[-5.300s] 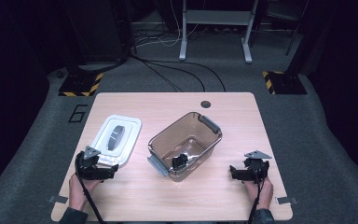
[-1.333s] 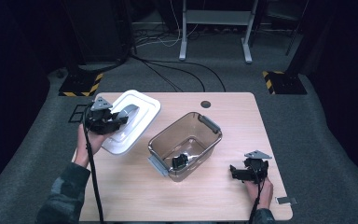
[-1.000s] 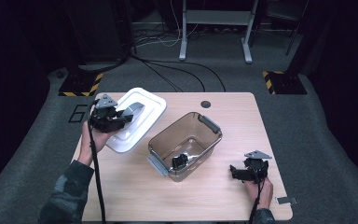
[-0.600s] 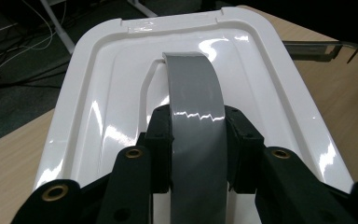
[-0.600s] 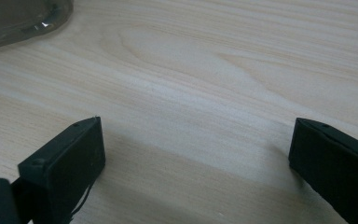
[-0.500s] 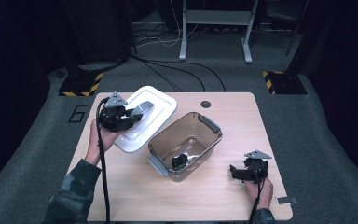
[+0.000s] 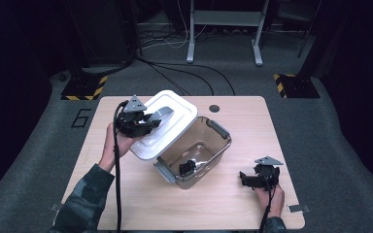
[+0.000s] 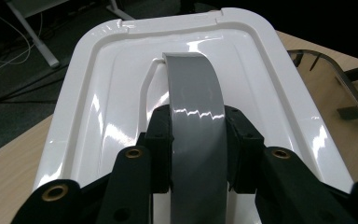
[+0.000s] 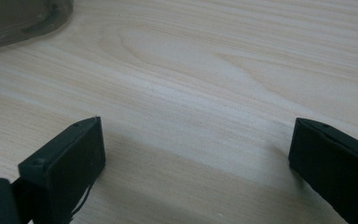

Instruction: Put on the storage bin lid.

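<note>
A white plastic lid with a grey handle hangs in the air, tilted, over the left rim of a clear smoky tub. My left gripper is shut on that handle, its jaws pressed on both sides of it. A small black object lies on the tub's bottom. My right gripper rests low at the table's front right, open, with bare wood between its jaws.
The wooden table has a round cable hole at its far edge. Grey latches sit at the tub's two ends. A cable trails from the left gripper along the forearm. Dark floor with cables and stands lies beyond.
My left gripper took the lid by its handle, lifted it off the table's left side and carried it right, up to the tub. The right gripper stayed still.
</note>
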Action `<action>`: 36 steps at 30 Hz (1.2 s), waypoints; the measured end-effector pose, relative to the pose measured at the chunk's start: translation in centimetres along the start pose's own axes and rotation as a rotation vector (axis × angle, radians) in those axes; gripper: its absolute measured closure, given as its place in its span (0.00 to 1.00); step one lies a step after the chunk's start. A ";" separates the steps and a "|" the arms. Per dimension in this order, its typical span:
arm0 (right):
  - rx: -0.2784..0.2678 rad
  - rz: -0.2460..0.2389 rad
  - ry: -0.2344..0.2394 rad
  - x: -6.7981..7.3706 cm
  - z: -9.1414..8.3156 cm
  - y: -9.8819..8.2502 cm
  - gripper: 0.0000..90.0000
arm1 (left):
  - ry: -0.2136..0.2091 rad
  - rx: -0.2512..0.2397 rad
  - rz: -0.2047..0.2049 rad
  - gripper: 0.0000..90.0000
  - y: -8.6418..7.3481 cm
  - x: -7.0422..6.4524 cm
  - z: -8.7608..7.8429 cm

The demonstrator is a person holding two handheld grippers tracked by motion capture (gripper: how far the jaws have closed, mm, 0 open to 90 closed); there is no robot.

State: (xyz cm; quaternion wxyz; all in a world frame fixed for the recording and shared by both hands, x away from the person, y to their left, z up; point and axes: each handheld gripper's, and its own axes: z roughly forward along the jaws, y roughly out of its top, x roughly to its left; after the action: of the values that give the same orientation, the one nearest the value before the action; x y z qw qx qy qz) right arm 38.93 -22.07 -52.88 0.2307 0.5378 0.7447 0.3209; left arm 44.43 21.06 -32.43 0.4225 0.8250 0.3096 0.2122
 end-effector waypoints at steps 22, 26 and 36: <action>-0.001 0.005 -0.001 0.0 0.0 0.0 0.03 | -0.064 0.028 0.048 0.74 1.2 -2.8 2.7; -0.001 0.005 -0.001 0.0 0.0 0.0 0.03 | -0.080 0.042 0.055 0.74 1.3 -3.5 3.5; -0.002 0.003 -0.002 0.0 0.0 0.0 0.03 | -0.098 0.062 0.047 0.74 1.1 -4.5 4.9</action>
State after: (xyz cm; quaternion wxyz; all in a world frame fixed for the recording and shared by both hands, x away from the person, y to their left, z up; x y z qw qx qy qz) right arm 38.93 -22.05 -52.89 0.2314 0.5390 0.7433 0.3217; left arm 44.52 14.68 -34.57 0.4060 0.8542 0.2756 0.1718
